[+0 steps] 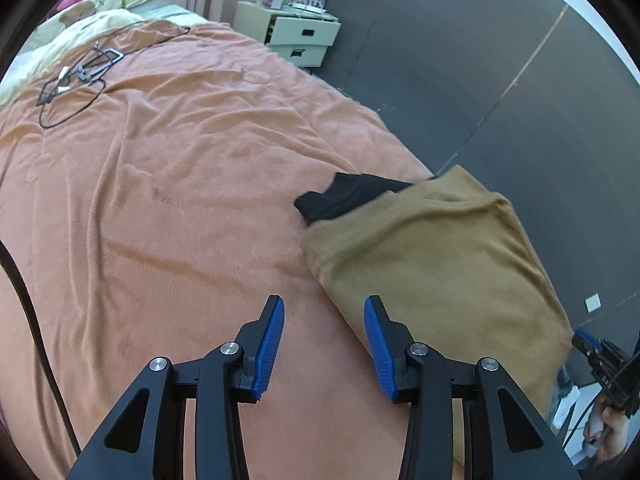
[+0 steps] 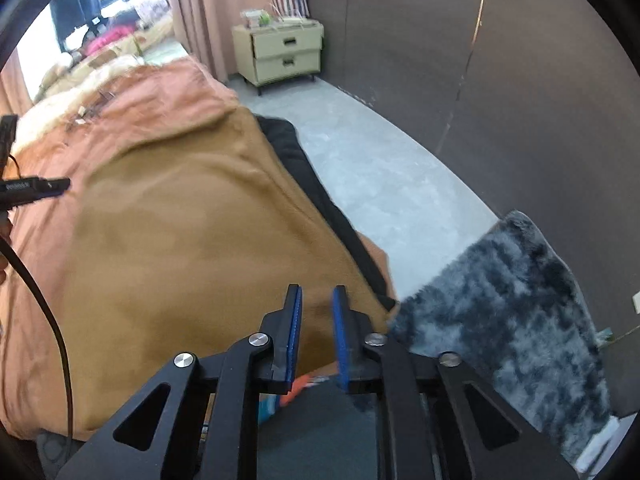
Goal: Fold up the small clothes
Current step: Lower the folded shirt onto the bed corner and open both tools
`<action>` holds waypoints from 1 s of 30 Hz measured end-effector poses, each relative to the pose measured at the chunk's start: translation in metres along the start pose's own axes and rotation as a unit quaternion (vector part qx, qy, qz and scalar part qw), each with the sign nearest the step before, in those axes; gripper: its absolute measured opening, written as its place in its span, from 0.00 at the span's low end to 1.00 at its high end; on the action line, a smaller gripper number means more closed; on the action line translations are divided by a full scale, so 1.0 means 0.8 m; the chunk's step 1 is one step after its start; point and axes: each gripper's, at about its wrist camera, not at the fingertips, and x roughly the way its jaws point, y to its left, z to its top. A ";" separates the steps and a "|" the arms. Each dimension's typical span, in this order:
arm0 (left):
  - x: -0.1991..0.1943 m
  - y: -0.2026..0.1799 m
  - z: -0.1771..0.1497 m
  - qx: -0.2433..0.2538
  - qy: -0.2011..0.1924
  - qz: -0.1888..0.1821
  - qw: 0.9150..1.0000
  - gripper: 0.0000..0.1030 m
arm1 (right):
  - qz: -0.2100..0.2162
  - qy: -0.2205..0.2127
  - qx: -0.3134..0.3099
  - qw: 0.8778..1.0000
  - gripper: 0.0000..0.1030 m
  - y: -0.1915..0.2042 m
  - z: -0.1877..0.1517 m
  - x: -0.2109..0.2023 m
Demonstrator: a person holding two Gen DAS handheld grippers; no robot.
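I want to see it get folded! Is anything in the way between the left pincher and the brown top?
Nothing visible. The left gripper hangs open beside the brown garment, with only orange bedspread between.

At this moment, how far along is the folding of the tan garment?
Done: the tan garment lies on the orange blanket, doubled over a black garment. In hand: the right gripper, jaws nearly together, is at its near edge; whether cloth is pinched is unclear. The left gripper is open and empty. Left: further folds.
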 end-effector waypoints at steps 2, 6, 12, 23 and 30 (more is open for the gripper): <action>-0.012 -0.007 -0.008 0.008 0.002 0.000 1.000 0.45 | 0.025 -0.005 0.011 1.000 0.14 0.010 0.000 -0.002; -0.033 -0.020 -0.029 0.025 0.010 -0.001 1.000 0.46 | 0.070 -0.011 0.007 0.997 0.22 0.039 -0.010 -0.016; -0.052 -0.019 -0.062 0.031 0.022 0.006 0.999 0.46 | 0.066 0.006 -0.024 0.998 0.25 0.075 -0.019 0.011; -0.121 -0.011 -0.115 0.033 0.011 0.011 0.999 0.46 | 0.041 0.034 -0.005 0.999 0.25 0.066 -0.058 -0.019; -0.195 -0.016 -0.159 0.057 -0.010 0.001 0.998 0.49 | 0.047 0.014 0.024 0.999 0.27 0.078 -0.077 -0.083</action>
